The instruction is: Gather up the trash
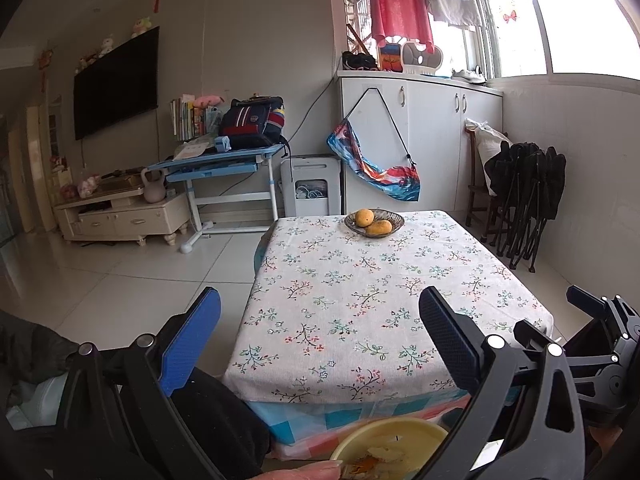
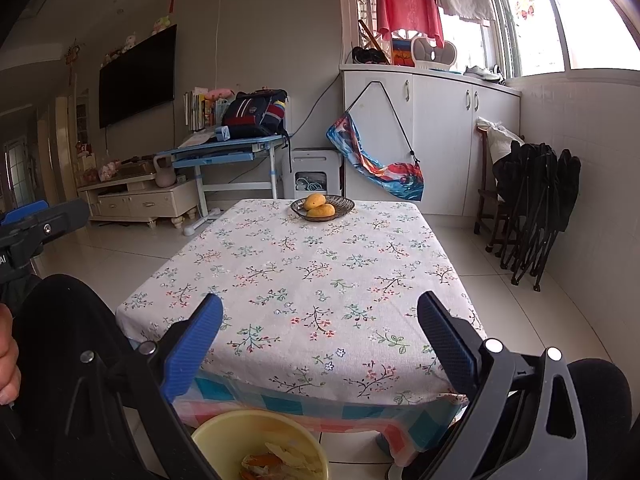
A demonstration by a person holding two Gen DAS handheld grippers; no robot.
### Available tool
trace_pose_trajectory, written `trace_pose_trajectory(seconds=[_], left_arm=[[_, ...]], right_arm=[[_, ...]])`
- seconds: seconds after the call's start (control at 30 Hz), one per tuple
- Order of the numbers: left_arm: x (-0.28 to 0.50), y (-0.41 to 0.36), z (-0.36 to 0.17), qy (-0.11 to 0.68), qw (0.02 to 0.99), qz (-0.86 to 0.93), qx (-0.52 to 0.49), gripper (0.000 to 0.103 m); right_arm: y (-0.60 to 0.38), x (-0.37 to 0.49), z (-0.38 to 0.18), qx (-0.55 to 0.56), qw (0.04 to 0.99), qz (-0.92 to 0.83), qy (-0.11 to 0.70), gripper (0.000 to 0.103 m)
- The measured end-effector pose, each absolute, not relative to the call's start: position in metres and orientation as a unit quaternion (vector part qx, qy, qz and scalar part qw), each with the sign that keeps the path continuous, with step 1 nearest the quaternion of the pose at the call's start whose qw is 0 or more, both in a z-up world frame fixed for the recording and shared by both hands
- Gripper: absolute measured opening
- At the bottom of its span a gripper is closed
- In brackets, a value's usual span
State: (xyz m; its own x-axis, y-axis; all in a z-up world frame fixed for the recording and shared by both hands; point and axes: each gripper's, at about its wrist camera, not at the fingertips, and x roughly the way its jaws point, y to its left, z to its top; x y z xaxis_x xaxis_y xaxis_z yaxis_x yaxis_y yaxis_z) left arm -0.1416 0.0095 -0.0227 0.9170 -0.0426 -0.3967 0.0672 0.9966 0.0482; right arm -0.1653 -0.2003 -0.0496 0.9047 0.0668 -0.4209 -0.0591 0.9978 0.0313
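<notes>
A yellow bin [image 1: 394,438] [image 2: 260,444] with peels and scraps inside sits on the floor in front of the table's near edge, low in both views. My left gripper [image 1: 320,312] is open and empty, held above the near left part of the floral tablecloth [image 1: 360,288]. My right gripper [image 2: 320,316] is open and empty above the near edge of the same cloth [image 2: 312,264]. The right gripper's body shows at the right edge of the left wrist view [image 1: 600,340]; the left gripper's body shows at the left edge of the right wrist view [image 2: 36,224].
A dark dish [image 1: 374,222] [image 2: 322,207] with two yellow-orange fruits stands at the table's far end. Folded black chairs [image 2: 536,208] lean on the right wall. White cabinets [image 1: 420,140], a blue desk [image 1: 224,160] and a TV stand [image 1: 120,212] line the back. The person's dark-clad knees [image 2: 68,340] are at the lower corners.
</notes>
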Motion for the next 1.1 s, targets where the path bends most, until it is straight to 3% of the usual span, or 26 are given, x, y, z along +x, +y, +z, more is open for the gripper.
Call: trace_pose_trajectory(seconds=[1.1], left_arm=[[-0.1388,0.0133,-0.0296,0.216,0.976,-0.023,0.032,0.096]], right_arm=[[-0.2019,-0.1607,-0.0549,-0.006,0.972,0.023,0.234,0.095]])
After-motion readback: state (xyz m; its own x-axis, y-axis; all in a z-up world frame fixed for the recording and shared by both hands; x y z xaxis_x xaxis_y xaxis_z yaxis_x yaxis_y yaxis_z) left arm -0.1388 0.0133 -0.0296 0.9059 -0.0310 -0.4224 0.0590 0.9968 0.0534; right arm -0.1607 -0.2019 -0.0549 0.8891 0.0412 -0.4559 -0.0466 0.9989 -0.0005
